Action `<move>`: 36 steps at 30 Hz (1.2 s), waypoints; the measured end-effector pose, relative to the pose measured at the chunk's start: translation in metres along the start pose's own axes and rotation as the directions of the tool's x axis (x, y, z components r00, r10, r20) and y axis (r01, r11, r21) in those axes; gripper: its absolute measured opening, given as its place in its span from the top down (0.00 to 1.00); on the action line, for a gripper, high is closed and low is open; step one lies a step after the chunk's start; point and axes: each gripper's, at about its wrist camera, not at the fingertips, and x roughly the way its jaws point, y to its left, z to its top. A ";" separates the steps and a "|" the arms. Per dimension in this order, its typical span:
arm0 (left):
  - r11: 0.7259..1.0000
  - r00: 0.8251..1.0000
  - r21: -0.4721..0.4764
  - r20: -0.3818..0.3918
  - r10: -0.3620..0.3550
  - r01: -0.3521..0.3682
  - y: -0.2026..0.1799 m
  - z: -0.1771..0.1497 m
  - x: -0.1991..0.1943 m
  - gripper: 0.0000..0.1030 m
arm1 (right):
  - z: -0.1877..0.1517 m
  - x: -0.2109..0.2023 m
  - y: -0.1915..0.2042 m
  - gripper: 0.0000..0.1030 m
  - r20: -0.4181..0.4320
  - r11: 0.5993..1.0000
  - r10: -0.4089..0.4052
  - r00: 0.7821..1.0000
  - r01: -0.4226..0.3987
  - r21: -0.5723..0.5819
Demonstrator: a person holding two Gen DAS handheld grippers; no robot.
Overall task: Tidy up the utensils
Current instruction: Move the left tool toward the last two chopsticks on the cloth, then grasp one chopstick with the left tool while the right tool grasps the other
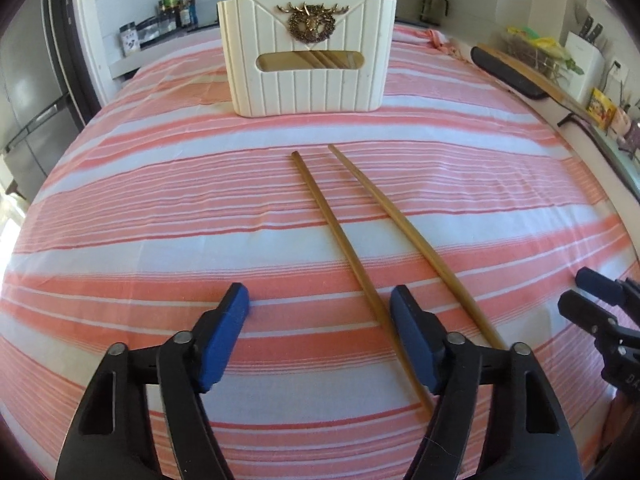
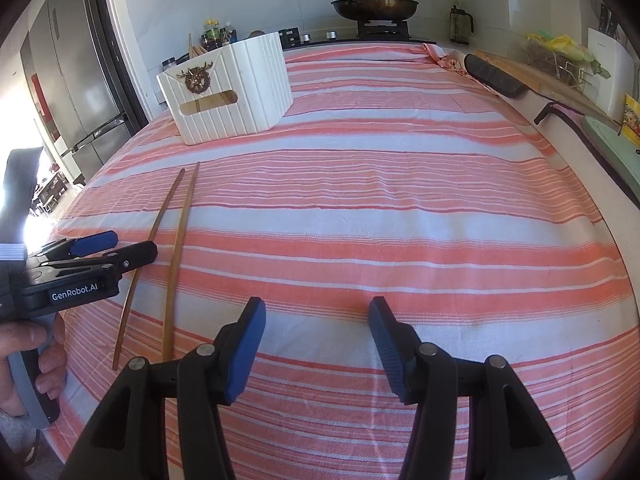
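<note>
Two wooden chopsticks [image 1: 344, 240] lie side by side on the striped cloth, pointing towards a white utensil holder [image 1: 308, 56] with a gold deer emblem; more chopsticks stand inside it. My left gripper [image 1: 320, 300] is open, low over the cloth, with the near end of the left chopstick running between its fingers. In the right wrist view the chopsticks [image 2: 176, 248] lie at the left, the holder [image 2: 228, 88] at the back left. My right gripper [image 2: 316, 312] is open and empty over bare cloth, right of the chopsticks. The left gripper [image 2: 120, 246] also shows there, beside the chopsticks.
A pink and white striped cloth [image 2: 400, 220] covers the table. A lidded pan [image 2: 374, 4] sits on a stove behind. A wooden board and a black pad [image 2: 496, 72] lie at the right edge. A fridge [image 2: 72, 80] stands at the left.
</note>
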 end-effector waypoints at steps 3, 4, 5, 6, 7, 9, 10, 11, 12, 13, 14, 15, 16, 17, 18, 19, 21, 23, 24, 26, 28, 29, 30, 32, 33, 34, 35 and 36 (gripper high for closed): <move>1.000 1.000 0.011 0.008 -0.012 0.012 0.002 -0.002 -0.004 0.62 | 0.000 0.000 0.000 0.47 0.000 1.000 0.000 1.000 0.000 0.000; 1.000 1.000 0.011 0.011 -0.016 0.016 0.003 -0.003 -0.004 0.71 | 0.000 0.000 0.000 0.47 0.000 1.000 -0.001 1.000 0.001 -0.001; 1.000 1.000 0.012 0.013 -0.021 0.021 0.004 -0.003 -0.005 0.76 | -0.001 0.000 0.000 0.47 0.000 1.000 -0.003 1.000 0.003 -0.002; 1.000 1.000 0.012 0.013 -0.026 0.026 0.005 -0.004 -0.005 0.84 | -0.001 0.000 0.000 0.47 0.000 1.000 -0.004 1.000 0.004 -0.003; 0.999 0.999 0.012 0.012 -0.031 0.031 0.006 -0.004 -0.006 0.89 | -0.001 0.000 0.000 0.47 0.000 1.000 -0.004 1.000 0.004 -0.003; 0.999 0.999 0.009 0.007 -0.042 0.042 0.009 -0.007 -0.008 0.92 | 0.000 0.000 0.000 0.47 0.000 1.000 -0.001 1.000 0.001 -0.001; 0.999 0.999 0.005 0.004 -0.047 0.047 0.011 -0.007 -0.008 0.93 | 0.000 0.000 0.000 0.47 0.000 1.000 0.002 1.000 -0.002 0.001; 0.999 0.999 0.001 0.000 -0.053 0.053 0.015 -0.008 -0.009 0.94 | 0.000 0.000 -0.001 0.47 0.000 1.000 0.005 1.000 -0.005 0.004; 0.998 0.998 -0.004 -0.003 -0.058 0.058 0.018 -0.009 -0.010 0.94 | 0.000 -0.001 -0.001 0.47 -0.001 1.000 0.005 1.000 -0.005 0.005; 0.998 0.998 -0.010 -0.005 -0.059 0.059 0.022 -0.010 -0.011 0.95 | 0.002 -0.001 0.001 0.47 -0.006 1.000 -0.003 1.000 0.003 0.001; 0.998 0.998 -0.015 -0.007 -0.060 0.060 0.026 -0.012 -0.013 0.95 | 0.003 -0.001 0.004 0.47 -0.013 1.000 -0.011 1.000 0.011 -0.006; 0.997 0.998 -0.027 -0.008 -0.066 0.066 0.031 -0.014 -0.014 0.95 | 0.006 -0.003 0.009 0.47 -0.017 1.000 -0.001 1.000 0.001 -0.014; 0.997 0.997 -0.039 -0.010 -0.073 0.072 0.034 -0.015 -0.015 0.95 | 0.009 -0.005 0.016 0.47 -0.018 0.999 0.025 1.000 -0.025 -0.022; 0.995 0.997 -0.051 -0.012 -0.081 0.080 0.038 -0.015 -0.015 0.95 | 0.012 -0.007 0.025 0.47 -0.020 0.997 0.059 0.998 -0.060 -0.038; 0.994 0.996 -0.062 -0.012 -0.088 0.087 0.040 -0.016 -0.015 0.95 | 0.015 -0.007 0.036 0.47 -0.026 0.994 0.091 0.996 -0.092 -0.063; 0.993 0.996 -0.068 -0.013 -0.093 0.092 0.041 -0.016 -0.015 0.95 | 0.018 -0.006 0.047 0.47 -0.039 0.988 0.116 0.993 -0.119 -0.095; 0.994 0.996 -0.063 -0.014 -0.092 0.091 0.041 -0.016 -0.015 0.95 | 0.025 0.001 0.070 0.47 -0.074 0.976 0.143 0.987 -0.153 -0.156; 0.995 0.996 -0.050 -0.017 -0.089 0.088 0.039 -0.017 -0.016 0.95 | 0.030 0.016 0.089 0.47 -0.115 0.965 0.121 0.986 -0.144 -0.218; 0.995 0.996 -0.045 -0.019 -0.090 0.089 0.039 -0.018 -0.017 0.95 | 0.031 0.023 0.096 0.47 -0.131 0.961 0.096 0.987 -0.126 -0.244; 0.994 0.995 -0.049 -0.021 -0.098 0.097 0.042 -0.020 -0.018 0.95 | 0.031 0.036 0.105 0.50 -0.151 0.952 0.065 0.986 -0.107 -0.287; 0.993 0.994 -0.060 -0.019 -0.104 0.103 0.047 -0.022 -0.020 0.95 | 0.028 0.040 0.109 0.63 -0.130 0.946 0.033 0.991 -0.073 -0.315; 0.993 0.995 -0.063 -0.017 -0.101 0.100 0.048 -0.023 -0.021 0.95 | 0.028 0.039 0.108 0.72 -0.127 0.948 0.035 0.991 -0.073 -0.311; 0.993 0.995 -0.064 -0.015 -0.099 0.098 0.050 -0.024 -0.021 0.95 | 0.028 0.037 0.106 0.75 -0.127 0.953 0.044 0.991 -0.080 -0.292; 0.993 0.995 -0.069 -0.012 -0.102 0.101 0.052 -0.025 -0.023 0.95 | 0.027 0.033 0.100 0.91 -0.118 0.962 0.037 0.992 -0.068 -0.263; 0.992 0.995 -0.072 -0.011 -0.102 0.101 0.052 -0.026 -0.023 0.95 | 0.025 0.032 0.096 0.91 -0.110 0.966 0.027 0.994 -0.054 -0.254; 0.992 0.995 -0.073 -0.010 -0.101 0.100 0.052 -0.026 -0.023 0.95 | 0.023 0.030 0.091 0.92 -0.101 0.971 0.015 0.995 -0.038 -0.237; 0.992 0.995 -0.075 -0.009 -0.100 0.100 0.052 -0.026 -0.023 0.95 | 0.021 0.027 0.085 0.92 -0.094 0.976 0.000 0.996 -0.020 -0.216; 0.992 0.995 -0.079 -0.007 -0.100 0.099 0.052 -0.026 -0.023 0.95 | 0.019 0.025 0.079 0.92 -0.085 0.981 -0.022 0.996 0.005 -0.196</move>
